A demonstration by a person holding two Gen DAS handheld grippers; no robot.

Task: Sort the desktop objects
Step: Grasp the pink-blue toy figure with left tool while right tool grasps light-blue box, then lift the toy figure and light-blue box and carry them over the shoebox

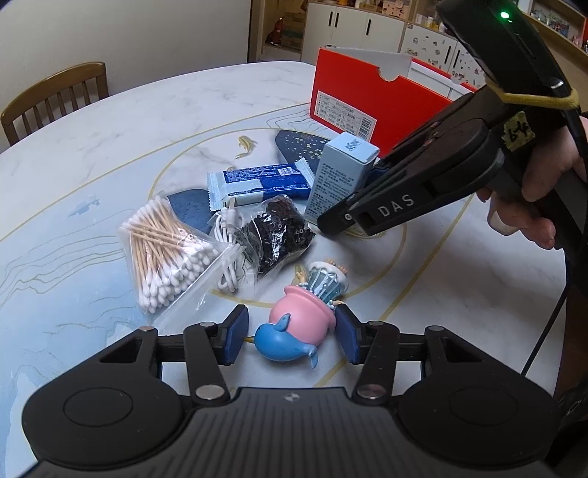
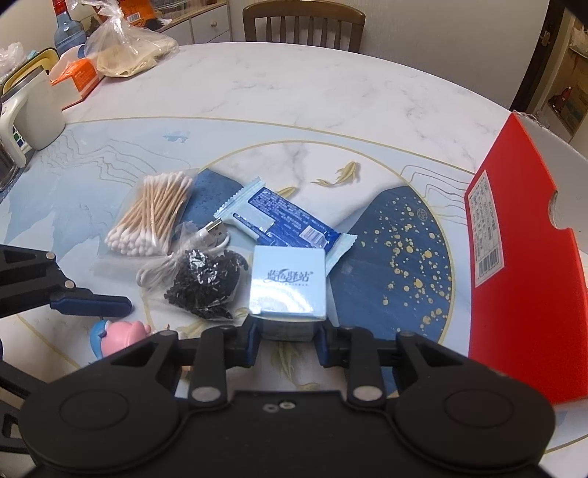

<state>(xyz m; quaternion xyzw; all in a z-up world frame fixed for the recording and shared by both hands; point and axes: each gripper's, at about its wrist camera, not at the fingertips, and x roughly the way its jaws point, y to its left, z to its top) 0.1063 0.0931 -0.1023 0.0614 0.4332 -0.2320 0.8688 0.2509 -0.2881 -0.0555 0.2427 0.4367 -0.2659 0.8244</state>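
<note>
A pink pot figurine with a blue bird (image 1: 294,331) lies on the table between the fingers of my left gripper (image 1: 292,334), which is open, its pads close to the toy on both sides. The figurine (image 2: 121,332) also shows low left in the right wrist view, under a left finger (image 2: 92,303). My right gripper (image 2: 286,325) is shut on a light-blue carton (image 2: 288,283). In the left wrist view that gripper (image 1: 349,220) clamps the carton (image 1: 341,176) near its base. A red box (image 1: 367,103) (image 2: 522,257) stands open at the far right.
A bag of cotton swabs (image 1: 165,253), a white USB cable (image 1: 228,257), a bag of black beads (image 1: 275,235) and a blue wrapper (image 1: 257,184) lie clustered mid-table. A white jug (image 2: 33,114), orange box (image 2: 77,81) and plastic bag (image 2: 125,47) sit far left. Chair (image 2: 305,22) behind.
</note>
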